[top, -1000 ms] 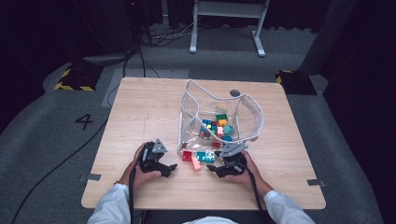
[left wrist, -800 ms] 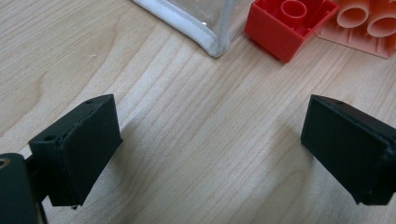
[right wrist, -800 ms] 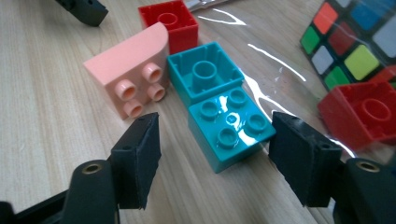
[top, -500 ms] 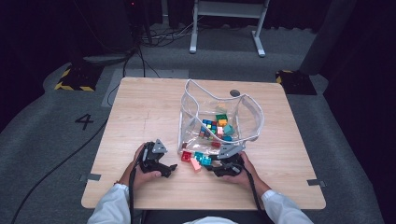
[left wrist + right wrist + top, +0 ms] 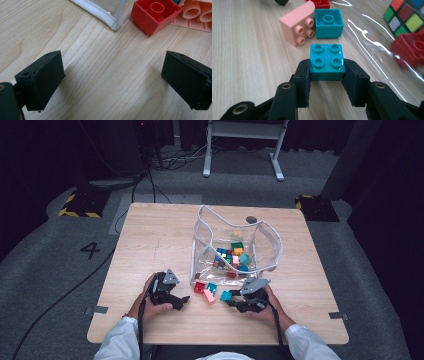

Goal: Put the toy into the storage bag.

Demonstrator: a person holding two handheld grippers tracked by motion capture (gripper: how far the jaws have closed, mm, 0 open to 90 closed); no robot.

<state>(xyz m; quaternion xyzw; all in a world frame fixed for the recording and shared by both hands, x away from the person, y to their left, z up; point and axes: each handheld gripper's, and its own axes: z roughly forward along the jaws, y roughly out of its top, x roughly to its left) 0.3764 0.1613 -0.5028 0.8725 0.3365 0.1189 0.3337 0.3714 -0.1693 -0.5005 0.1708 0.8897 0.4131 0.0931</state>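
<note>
While the left gripper (image 5: 184, 301) rests wide apart over bare table (image 5: 150, 245), the right gripper (image 5: 326, 75), jaws just closing, clamps a teal brick (image 5: 326, 62) on the wood beside the clear bag (image 5: 235, 245).

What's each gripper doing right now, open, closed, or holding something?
Left gripper: open, jaws wide apart over bare table, nothing between them.
Right gripper: jaws have just been closing, now shut on the teal brick, studs up.
</note>
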